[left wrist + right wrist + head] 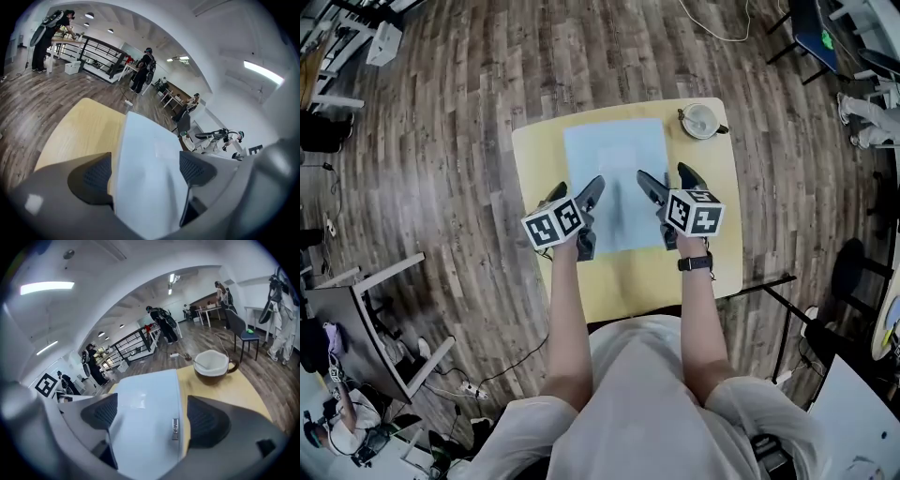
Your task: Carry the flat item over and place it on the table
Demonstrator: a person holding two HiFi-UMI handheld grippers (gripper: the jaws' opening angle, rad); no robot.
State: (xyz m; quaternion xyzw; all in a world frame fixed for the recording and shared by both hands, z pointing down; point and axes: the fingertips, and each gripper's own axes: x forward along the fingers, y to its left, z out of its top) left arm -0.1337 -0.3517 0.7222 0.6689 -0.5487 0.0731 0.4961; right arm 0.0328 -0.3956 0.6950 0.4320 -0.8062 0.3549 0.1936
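The flat item [614, 164] is a pale blue sheet-like pouch that lies flat on the small yellow table [536, 155]. Both grippers hover over its near half. My left gripper [589, 216] is open above the pouch's left side; in the left gripper view the pouch [145, 159] runs under the gap between the jaws [146, 171]. Open too, my right gripper [667, 178] straddles the pouch's right edge. In the right gripper view the pouch [145, 404] shows a small metal tab [174, 427] near that edge, under the right gripper [149, 413].
A brown cup [701, 120] with a white inside and a spoon stands at the table's far right corner, also in the right gripper view as the cup [213, 363]. Wooden floor surrounds the table. A chair [811, 28], desks and several people stand farther off.
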